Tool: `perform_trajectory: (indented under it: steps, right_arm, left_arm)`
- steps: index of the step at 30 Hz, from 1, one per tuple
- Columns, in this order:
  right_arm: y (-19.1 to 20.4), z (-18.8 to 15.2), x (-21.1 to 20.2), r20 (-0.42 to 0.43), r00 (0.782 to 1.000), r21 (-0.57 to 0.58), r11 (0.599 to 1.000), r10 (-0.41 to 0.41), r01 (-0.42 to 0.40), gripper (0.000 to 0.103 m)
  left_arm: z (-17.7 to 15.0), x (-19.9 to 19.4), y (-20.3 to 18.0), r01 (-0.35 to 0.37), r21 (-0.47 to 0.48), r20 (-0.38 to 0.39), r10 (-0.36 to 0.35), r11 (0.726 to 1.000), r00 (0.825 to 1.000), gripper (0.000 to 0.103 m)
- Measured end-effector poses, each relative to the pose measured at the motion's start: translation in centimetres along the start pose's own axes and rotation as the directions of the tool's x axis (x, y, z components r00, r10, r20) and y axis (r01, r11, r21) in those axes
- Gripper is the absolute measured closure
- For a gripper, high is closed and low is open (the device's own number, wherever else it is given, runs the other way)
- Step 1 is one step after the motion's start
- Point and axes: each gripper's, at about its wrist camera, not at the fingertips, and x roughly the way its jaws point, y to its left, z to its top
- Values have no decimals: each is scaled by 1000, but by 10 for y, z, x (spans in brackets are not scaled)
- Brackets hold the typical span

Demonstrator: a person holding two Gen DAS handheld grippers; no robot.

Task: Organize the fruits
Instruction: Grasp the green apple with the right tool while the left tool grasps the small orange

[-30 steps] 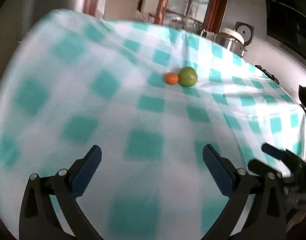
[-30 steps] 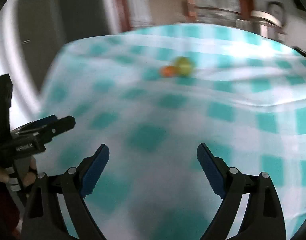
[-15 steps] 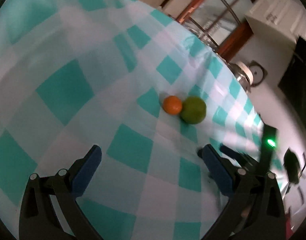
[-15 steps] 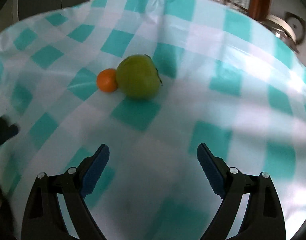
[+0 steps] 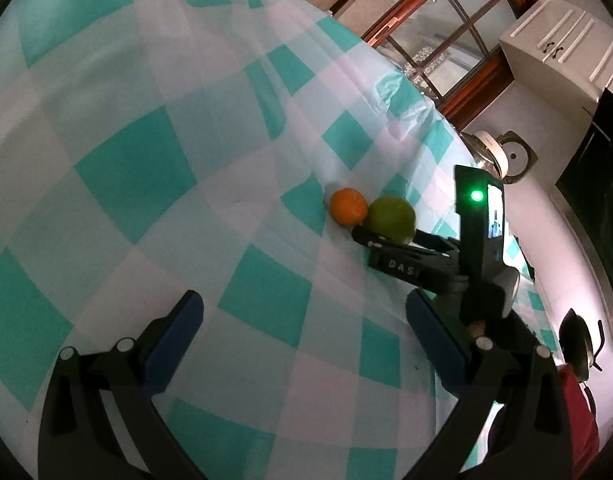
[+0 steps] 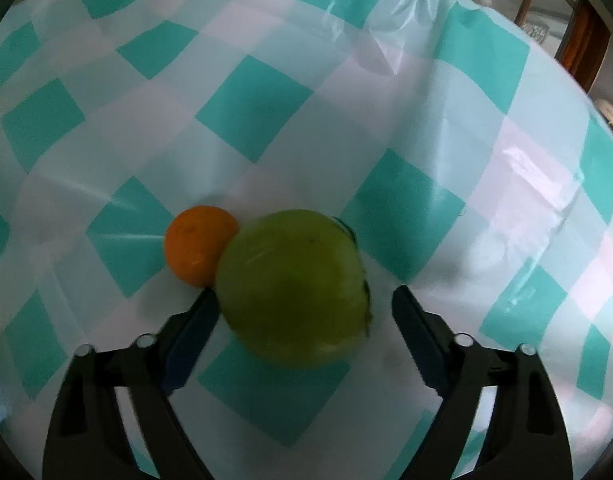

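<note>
1. The right gripper (image 6: 302, 316) is seen spread wide, with the green fruit (image 6: 292, 286) lying between its blue pads (image 6: 190, 338). The left pad is touching or just beside the fruit's flank; a clear gap is left at the right pad. Nothing is clamped.

2. The green fruit is judged round, smooth and fairly firm, and heavier than its neighbour. A hold across its widest middle is advised, since a glossy skin may slip out of pads closed too high or too low. A dark stem is seen at its right edge and is best kept out of the pads.

3. A smaller orange fruit (image 6: 198, 246) is pressed against the green one on its left. It is judged light and likely to roll if nudged as the left pad closes.

4. Both fruits are resting on a checked teal-and-white tablecloth (image 6: 386, 120), which looks thin, shiny and creased, so things may slide on it.

5. The left gripper (image 5: 302, 330) is held wide apart and empty, well back from the fruits, above the cloth.

6. Beyond the table, a window with a wooden frame (image 5: 438, 36) and a white cabinet (image 5: 562, 44) are visible.
</note>
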Motion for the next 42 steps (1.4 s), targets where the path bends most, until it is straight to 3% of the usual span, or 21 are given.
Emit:
perform_trajectory:
  steps: [3, 5, 8, 14, 16, 18, 21, 25, 28, 30, 31, 33, 35, 39, 42]
  right_arm:
    - [-7, -18, -15, 23, 999, 47, 998, 30, -31, 43]
    - [-16, -40, -37, 49, 997, 144, 988, 52, -59, 43]
    - [-36, -97, -88, 152, 982, 351, 923, 110, -158, 43]
    - [-51, -191, -143, 213, 976, 579, 800, 42, -161, 42]
    - [-65, -204, -140, 223, 974, 634, 753, 37, -174, 42]
    - [-68, -206, -140, 247, 968, 665, 720, 36, -196, 42]
    - [-70, -200, -130, 233, 970, 681, 699, 75, -218, 42]
    - [-66, -199, -130, 243, 965, 669, 704, 95, -238, 42]
    - [-67, -201, -131, 242, 965, 671, 702, 99, -240, 42]
    - [-66, -198, -127, 239, 965, 667, 705, 105, -242, 42]
    - [-65, -196, -126, 236, 966, 665, 707, 108, -241, 42]
    - [-64, -196, -125, 233, 966, 663, 708, 111, -242, 42]
    - [-64, -196, -125, 237, 965, 662, 708, 114, -246, 42]
    - [-64, -195, -123, 241, 964, 660, 708, 115, -250, 42]
    - [-65, -197, -124, 247, 963, 663, 705, 109, -250, 42]
  left_arm:
    - [-1, -1, 0, -10, 3, 2, 10, 1000, 1000, 2]
    - [-1, -1, -1, -19, 10, -1, 19, 1000, 1000, 2]
    - [-3, 0, -5, -31, 35, -9, 31, 999, 999, 2]
    - [-10, 10, -30, -82, 166, -50, 91, 983, 995, 2]
    - [-10, 25, -45, -102, 253, -98, 130, 962, 987, 2]
    - [-9, 37, -57, -134, 309, -94, 171, 941, 981, 2]
    - [4, 66, -83, -238, 419, -44, 281, 876, 959, 2]
    - [21, 108, -113, -282, 566, 5, 338, 775, 941, 2]
    - [32, 139, -125, -311, 656, 42, 378, 687, 925, 12]
    - [36, 153, -126, -309, 682, 33, 394, 663, 918, 19]
    - [39, 160, -125, -310, 684, 27, 402, 660, 915, 23]
    - [43, 172, -118, -302, 678, -9, 418, 671, 909, 41]
    - [48, 171, -114, -273, 654, -38, 390, 706, 920, 61]
    - [27, 136, -119, -214, 639, -40, 310, 739, 950, 61]
    - [-6, 82, -116, -148, 608, -43, 219, 780, 975, 61]
